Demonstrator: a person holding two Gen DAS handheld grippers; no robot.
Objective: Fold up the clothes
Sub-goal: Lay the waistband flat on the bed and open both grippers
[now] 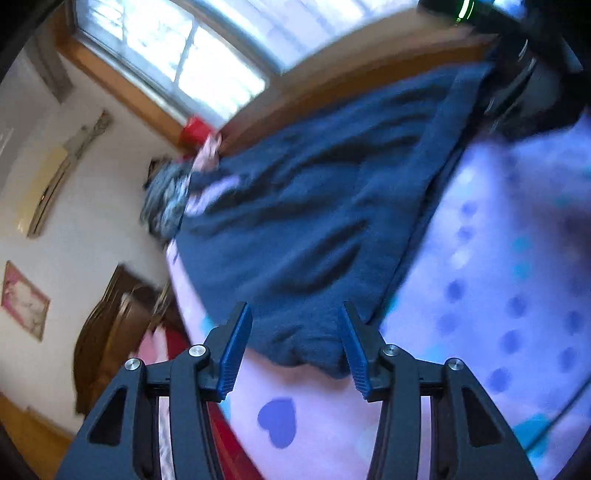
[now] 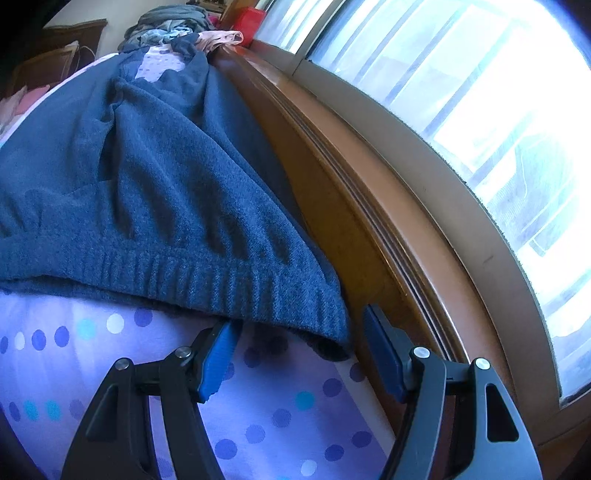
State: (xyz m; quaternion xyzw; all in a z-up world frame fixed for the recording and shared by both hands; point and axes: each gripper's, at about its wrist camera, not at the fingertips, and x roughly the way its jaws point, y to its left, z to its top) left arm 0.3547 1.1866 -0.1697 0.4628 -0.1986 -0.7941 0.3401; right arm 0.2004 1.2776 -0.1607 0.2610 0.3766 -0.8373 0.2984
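A dark blue knit sweater [image 1: 306, 221] lies spread on the bed; it also shows in the right wrist view [image 2: 155, 192] with its ribbed hem toward me. My left gripper [image 1: 295, 314] is open, its blue pads on either side of a corner of the sweater, not closed on it. My right gripper [image 2: 299, 325] is open at the corner of the ribbed hem [image 2: 280, 299], the left pad slipped under the hem edge, the right pad beside the wooden ledge.
The bed sheet [image 2: 258, 413] is lilac with dots and hearts. A wooden window ledge [image 2: 369, 206] and window [image 2: 498, 129] run along the bed's far side. A pile of other clothes [image 2: 166, 26] and a red box [image 2: 251, 20] sit at the bed's far end.
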